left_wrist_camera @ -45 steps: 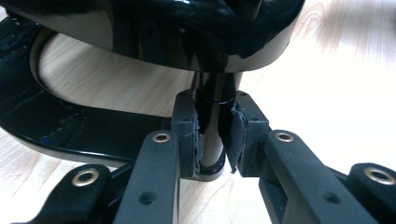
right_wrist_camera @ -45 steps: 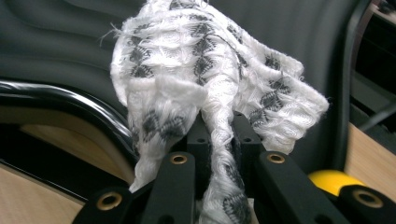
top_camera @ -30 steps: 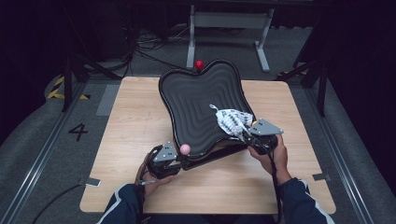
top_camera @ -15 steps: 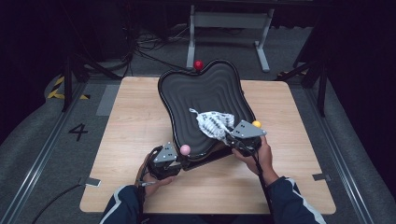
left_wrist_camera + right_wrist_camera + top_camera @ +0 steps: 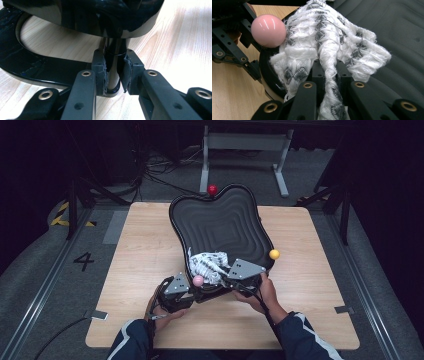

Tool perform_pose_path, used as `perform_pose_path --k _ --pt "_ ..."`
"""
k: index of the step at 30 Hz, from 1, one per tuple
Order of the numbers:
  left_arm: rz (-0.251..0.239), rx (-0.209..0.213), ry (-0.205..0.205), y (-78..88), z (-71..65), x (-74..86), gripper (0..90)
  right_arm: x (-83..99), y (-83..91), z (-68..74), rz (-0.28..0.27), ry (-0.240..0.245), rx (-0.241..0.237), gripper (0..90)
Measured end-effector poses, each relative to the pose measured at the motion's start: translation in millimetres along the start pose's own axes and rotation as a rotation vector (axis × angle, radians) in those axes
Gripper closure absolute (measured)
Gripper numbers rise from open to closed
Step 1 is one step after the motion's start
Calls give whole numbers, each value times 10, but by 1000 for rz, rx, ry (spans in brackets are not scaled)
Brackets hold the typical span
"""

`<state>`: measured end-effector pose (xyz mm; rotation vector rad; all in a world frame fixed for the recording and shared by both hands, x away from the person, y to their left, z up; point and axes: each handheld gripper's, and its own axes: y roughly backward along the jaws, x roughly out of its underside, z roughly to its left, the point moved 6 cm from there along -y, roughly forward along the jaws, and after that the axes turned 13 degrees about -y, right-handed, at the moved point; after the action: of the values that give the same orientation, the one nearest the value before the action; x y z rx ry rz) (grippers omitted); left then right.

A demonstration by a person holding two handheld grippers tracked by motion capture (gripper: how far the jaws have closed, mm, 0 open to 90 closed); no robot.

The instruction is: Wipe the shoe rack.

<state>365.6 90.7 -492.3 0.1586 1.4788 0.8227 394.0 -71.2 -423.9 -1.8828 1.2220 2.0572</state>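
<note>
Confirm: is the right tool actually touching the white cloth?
Touching. In the right gripper view the right tool has both jaws closed on a bunched strand of the white cloth, which spreads over the black tray.

The white-and-grey knitted cloth (image 5: 207, 265) lies in the black ribbed wavy-edged tray (image 5: 220, 220), at its near rim; that tray stands on the pale wooden counter (image 5: 320, 290).

One wooden table (image 5: 150, 250) is occupying the frame's centre, carrying one black ridged tray (image 5: 220, 220). One white-and-grey cloth (image 5: 207, 262) is lying at the tray's lower edge. Three small balls are sitting on its rim: red (image 5: 212, 189), yellow (image 5: 274, 254), pink (image 5: 198, 280). Two grippers are working: left (image 5: 192, 287), right (image 5: 222, 277).
</note>
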Motion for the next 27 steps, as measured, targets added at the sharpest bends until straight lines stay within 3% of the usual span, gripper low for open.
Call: perform_pose_path --k 3,9,15,24,27 --pt "1 -1 -4 1 0 0 742 4 4 -1 -2 -2 -3 815" --pt "1 1 -7 4 1 0 743 18 25 -85 5 -8 47 815" --pt "4 0 -14 6 -7 -3 744 50 100 -302 7 -54 110 815" --pt "4 6 -17 8 -5 -2 745 182 298 -754 32 -112 244 814" --pt "3 8 -18 9 -2 -1 745 217 355 -864 32 -137 264 813"
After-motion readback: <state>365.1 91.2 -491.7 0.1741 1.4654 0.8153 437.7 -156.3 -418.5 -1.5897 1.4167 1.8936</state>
